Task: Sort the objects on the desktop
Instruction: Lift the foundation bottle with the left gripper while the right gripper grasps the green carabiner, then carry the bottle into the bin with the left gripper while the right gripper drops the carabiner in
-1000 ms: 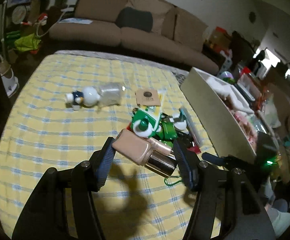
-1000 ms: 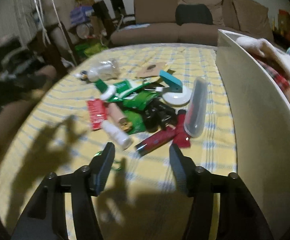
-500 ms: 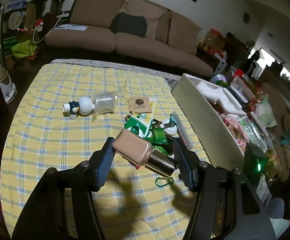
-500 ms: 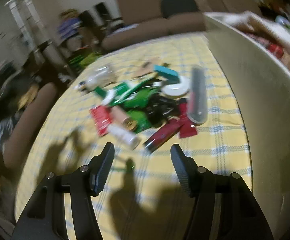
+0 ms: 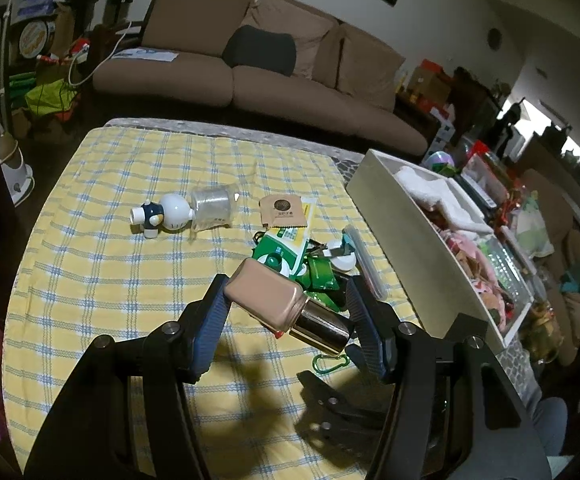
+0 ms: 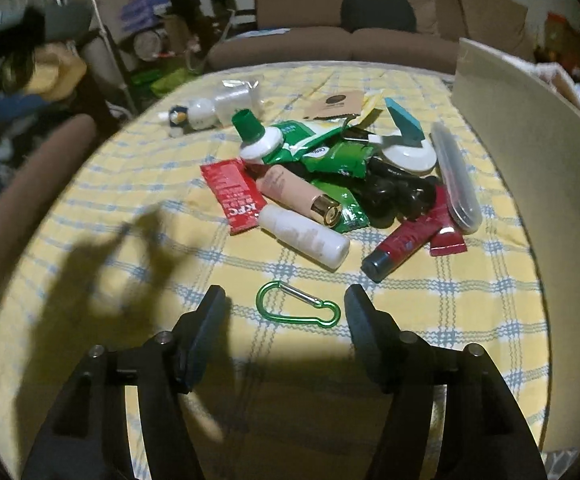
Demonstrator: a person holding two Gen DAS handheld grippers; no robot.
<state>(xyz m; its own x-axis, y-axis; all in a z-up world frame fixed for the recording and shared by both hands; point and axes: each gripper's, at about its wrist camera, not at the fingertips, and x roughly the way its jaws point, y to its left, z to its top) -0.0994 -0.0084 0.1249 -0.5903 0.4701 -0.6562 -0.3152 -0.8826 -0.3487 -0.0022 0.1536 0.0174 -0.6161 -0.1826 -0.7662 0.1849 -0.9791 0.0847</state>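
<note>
While aloft, foundation bottle clamped crosswise — between left tongs.

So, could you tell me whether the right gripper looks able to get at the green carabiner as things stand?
Probably yes: the right gripper is open, and the green carabiner lies alone on the cloth just ahead of its fingertips, apart from the pile.

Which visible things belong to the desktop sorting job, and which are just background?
Job: foundation bottle held in left gripper; green carabiner before open right gripper; white bottle; red tube; storage box.
Background: sofa; black cushion.
</note>
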